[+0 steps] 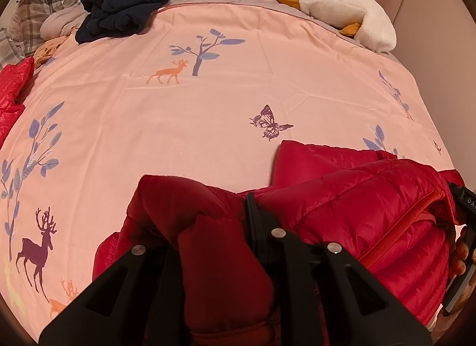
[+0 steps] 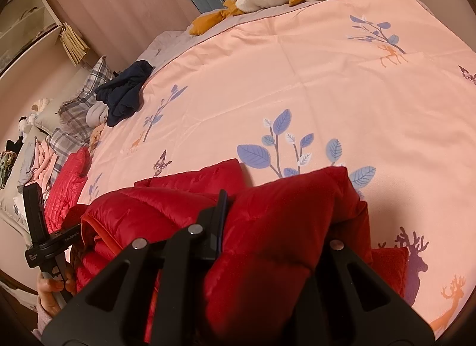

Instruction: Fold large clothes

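A red quilted puffer jacket [image 1: 357,197] lies bunched at the near edge of a pink bedspread [image 1: 223,102]; it also shows in the right wrist view [image 2: 154,206]. My left gripper [image 1: 226,227] is shut on a thick fold of the jacket, which bulges over and between its fingers. My right gripper [image 2: 267,227] is shut on another fold of the jacket at its right end. The left gripper shows at the left edge of the right wrist view [image 2: 38,227]. Fingertips of both are partly buried in fabric.
A dark navy garment [image 1: 125,7] lies crumpled at the far left of the bed. A white and orange plush toy [image 1: 342,10] lies at the far right. Another red garment [image 1: 12,90] sits at the left edge, by plaid pillows [image 1: 44,10].
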`<action>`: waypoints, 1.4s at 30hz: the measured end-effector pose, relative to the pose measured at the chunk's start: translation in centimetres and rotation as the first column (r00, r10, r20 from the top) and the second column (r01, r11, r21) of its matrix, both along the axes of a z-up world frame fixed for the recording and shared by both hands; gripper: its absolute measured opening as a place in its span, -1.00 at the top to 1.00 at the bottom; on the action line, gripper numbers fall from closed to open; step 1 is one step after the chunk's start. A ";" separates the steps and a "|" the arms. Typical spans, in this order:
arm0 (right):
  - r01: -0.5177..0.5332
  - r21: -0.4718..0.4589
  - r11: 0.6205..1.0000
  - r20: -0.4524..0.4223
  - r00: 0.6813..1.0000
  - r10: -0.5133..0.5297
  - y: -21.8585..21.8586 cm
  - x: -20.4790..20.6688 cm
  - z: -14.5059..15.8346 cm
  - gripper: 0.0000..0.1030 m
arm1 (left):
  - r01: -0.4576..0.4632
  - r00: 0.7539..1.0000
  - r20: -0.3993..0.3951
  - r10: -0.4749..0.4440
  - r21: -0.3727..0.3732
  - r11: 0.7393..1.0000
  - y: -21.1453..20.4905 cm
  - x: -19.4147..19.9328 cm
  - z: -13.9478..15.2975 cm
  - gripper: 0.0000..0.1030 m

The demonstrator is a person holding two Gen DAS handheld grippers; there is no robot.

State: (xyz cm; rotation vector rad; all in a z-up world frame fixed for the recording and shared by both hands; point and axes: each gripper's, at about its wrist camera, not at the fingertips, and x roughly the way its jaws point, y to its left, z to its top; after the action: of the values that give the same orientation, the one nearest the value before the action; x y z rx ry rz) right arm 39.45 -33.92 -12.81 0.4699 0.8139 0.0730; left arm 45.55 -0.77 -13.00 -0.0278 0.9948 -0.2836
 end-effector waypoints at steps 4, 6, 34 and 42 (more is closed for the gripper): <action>0.000 0.000 1.000 -0.001 1.000 0.000 0.0 0.0 0.0 0.75 | -0.001 1.000 -0.004 0.001 -0.001 1.000 -0.1 0.0 -0.1 0.72; 0.000 0.000 1.000 0.000 1.000 0.000 0.0 0.0 0.1 0.75 | -0.001 1.000 -0.005 0.001 -0.001 1.000 -0.1 0.1 -0.1 0.72; -0.003 -0.003 1.000 -0.008 1.000 0.003 0.0 0.2 -0.1 0.73 | -0.007 0.999 -0.037 0.007 0.001 1.000 -0.1 0.9 -0.6 0.72; -0.005 0.005 1.000 -0.018 1.000 0.005 0.3 -0.1 -0.6 0.72 | -0.010 0.999 -0.046 0.011 0.005 1.000 -0.2 1.1 -0.6 0.72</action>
State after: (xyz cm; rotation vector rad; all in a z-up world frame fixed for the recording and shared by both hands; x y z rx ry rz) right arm 39.33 -33.64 -13.44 0.4741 0.8331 0.0756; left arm 46.68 -0.99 -13.60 -0.0352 1.0410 -0.2719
